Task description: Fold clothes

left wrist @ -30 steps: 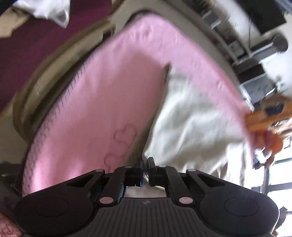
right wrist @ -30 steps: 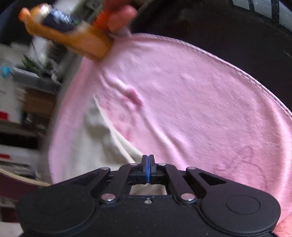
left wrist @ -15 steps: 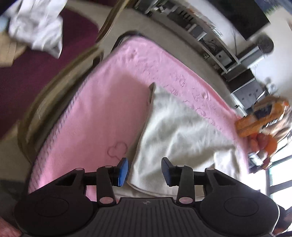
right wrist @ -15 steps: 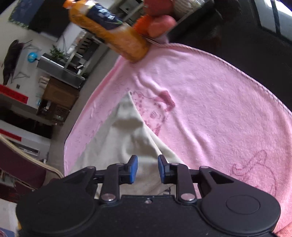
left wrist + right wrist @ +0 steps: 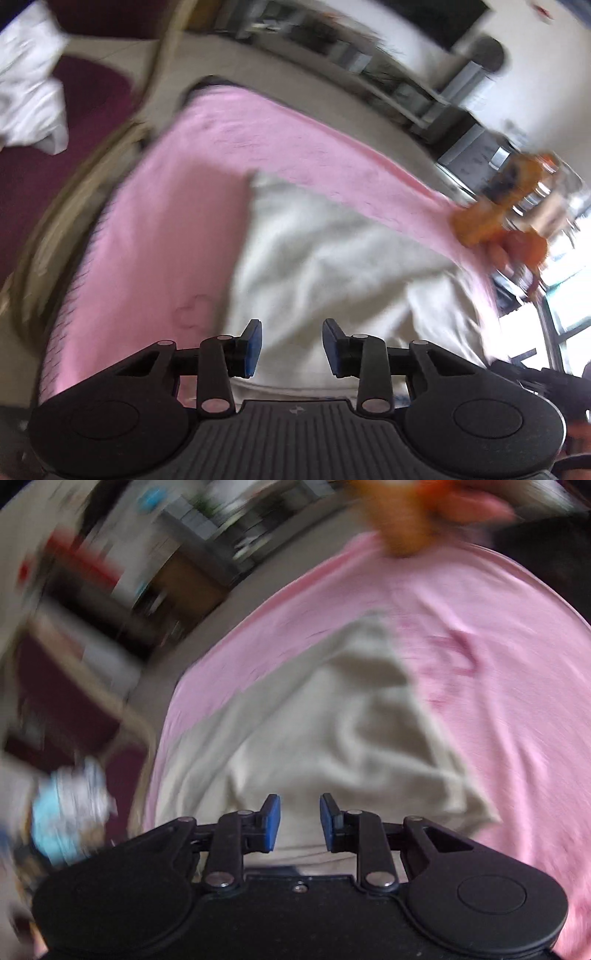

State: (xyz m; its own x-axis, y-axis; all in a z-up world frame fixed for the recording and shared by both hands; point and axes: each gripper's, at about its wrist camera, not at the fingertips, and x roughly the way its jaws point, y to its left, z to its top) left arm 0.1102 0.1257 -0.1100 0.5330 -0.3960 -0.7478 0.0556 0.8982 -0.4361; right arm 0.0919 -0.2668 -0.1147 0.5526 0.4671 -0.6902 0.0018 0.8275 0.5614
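I see the cream garment (image 5: 332, 258) lying on the pink towel (image 5: 166, 221), its long axis running away from my left gripper (image 5: 291, 347) to a far corner ahead-left of the jaws. Left jaws are part open and closing, nothing between them. Right gripper (image 5: 299, 821) part open above the garment's near edge, also empty.

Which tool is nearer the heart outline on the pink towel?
Left. The left tool, jaws closing with nothing between them, hovers just right of the heart outline; the right tool is across the cream garment, at the towel's far corner.
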